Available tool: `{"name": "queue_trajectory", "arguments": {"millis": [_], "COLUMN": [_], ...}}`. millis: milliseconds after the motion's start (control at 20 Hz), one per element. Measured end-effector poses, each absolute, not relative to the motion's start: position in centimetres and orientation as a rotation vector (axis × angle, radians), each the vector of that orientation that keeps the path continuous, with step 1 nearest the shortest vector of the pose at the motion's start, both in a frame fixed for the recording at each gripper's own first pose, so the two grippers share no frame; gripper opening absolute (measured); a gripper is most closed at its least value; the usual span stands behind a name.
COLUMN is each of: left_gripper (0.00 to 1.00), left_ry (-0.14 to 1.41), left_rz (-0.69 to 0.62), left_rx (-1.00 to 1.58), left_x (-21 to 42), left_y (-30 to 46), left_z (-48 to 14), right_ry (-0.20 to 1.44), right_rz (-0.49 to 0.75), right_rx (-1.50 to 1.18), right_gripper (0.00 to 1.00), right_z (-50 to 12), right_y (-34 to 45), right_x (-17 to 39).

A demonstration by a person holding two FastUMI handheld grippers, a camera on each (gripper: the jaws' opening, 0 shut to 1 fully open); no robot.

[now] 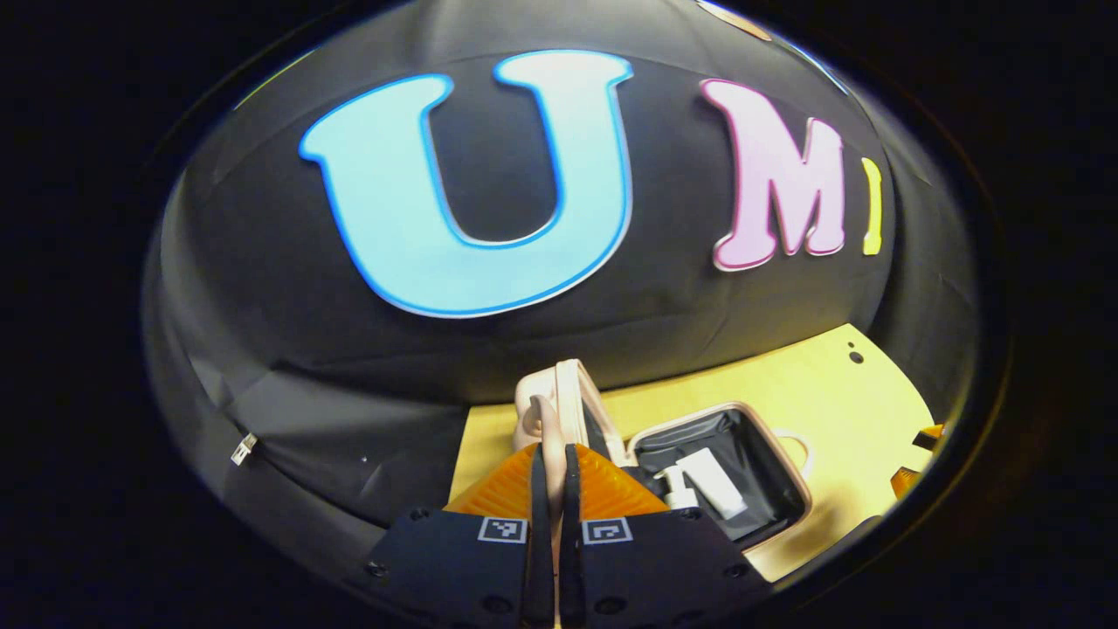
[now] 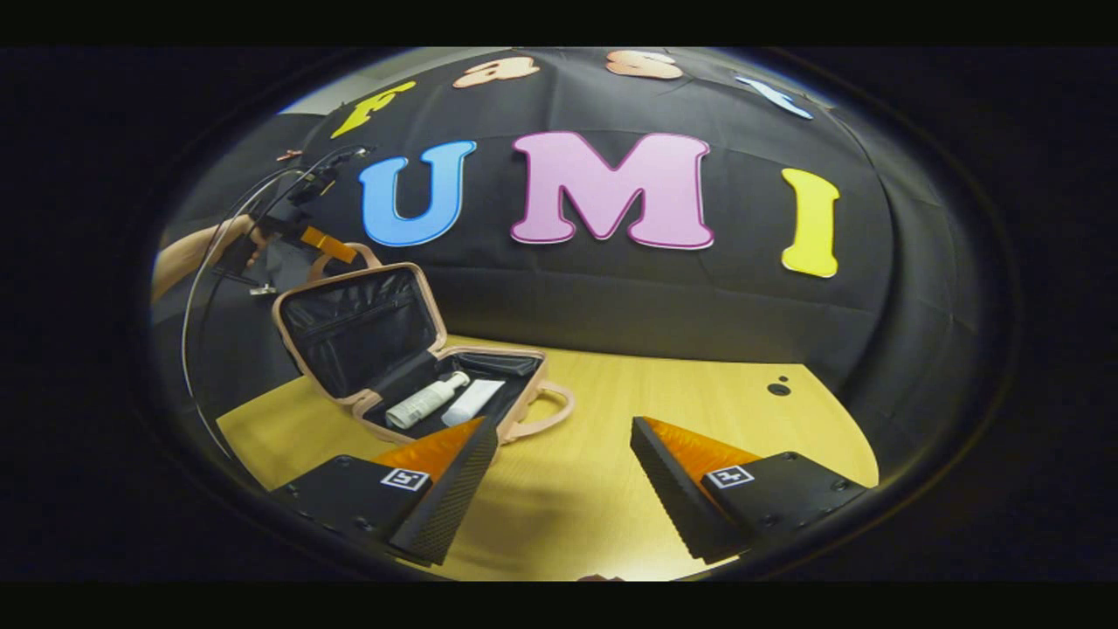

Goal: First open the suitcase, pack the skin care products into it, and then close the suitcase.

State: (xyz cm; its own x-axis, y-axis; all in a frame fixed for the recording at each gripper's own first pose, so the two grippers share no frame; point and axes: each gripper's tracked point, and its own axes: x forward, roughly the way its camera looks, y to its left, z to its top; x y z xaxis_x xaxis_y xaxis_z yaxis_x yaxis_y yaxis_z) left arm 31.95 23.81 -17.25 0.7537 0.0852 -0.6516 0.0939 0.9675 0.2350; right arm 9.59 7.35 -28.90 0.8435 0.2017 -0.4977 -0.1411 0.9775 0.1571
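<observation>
A pink suitcase (image 2: 524,371) lies open on the yellow table (image 2: 699,411), its lid (image 2: 358,328) standing up with the black lining showing. In the base lie a white pump bottle (image 2: 425,400) and a white tube (image 2: 472,402). My left gripper (image 1: 552,450) is shut on the lid's pink handle (image 1: 548,419); from the right gripper view it (image 2: 327,242) sits at the lid's top edge, held by a hand. My right gripper (image 2: 559,472) hangs open over the table in front of the case, with nothing between its fingers.
The case's front handle (image 2: 546,411) sticks out toward my right gripper. Bare tabletop stretches to the right of the case, with two small dark holes (image 2: 777,387) near the back edge. Cables (image 2: 218,245) trail from the left gripper. The black cloth wall closes off the back.
</observation>
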Motion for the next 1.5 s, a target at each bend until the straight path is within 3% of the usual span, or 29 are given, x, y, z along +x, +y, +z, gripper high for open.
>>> {"name": "queue_trajectory", "arguments": {"millis": [300, 700, 1200, 1400, 1500], "left_gripper": [0.08, 0.08, 0.08, 0.15, 0.25], "left_ry": [0.68, 0.713, 0.785, 0.761, 0.756], "left_rz": [-0.155, -0.283, -0.213, -0.189, -0.179], "left_rx": [0.192, 0.143, 0.006, -0.02, -0.046], "left_x": [32.6, 32.3, 29.1, 29.3, 29.2], "left_y": [12.6, 0.2, -6.5, -7.9, -8.5], "left_z": [-17.3, -25.5, -39.4, -40.7, -40.7], "right_ry": [0.547, 0.581, 0.633, 0.579, 0.557], "right_rz": [0.144, 0.082, 0.045, 0.026, 0.026], "right_rx": [0.11, 0.094, 0.106, 0.083, 0.072], "right_gripper": [0.98, 0.98, 0.98, 0.98, 0.98], "right_z": [-29.3, -31.3, -34.9, -32.7, -31.4], "right_y": [3.3, -3.4, -8.7, -9.0, -8.4], "right_x": [8.6, 8.3, 9.5, 9.9, 9.9]}}
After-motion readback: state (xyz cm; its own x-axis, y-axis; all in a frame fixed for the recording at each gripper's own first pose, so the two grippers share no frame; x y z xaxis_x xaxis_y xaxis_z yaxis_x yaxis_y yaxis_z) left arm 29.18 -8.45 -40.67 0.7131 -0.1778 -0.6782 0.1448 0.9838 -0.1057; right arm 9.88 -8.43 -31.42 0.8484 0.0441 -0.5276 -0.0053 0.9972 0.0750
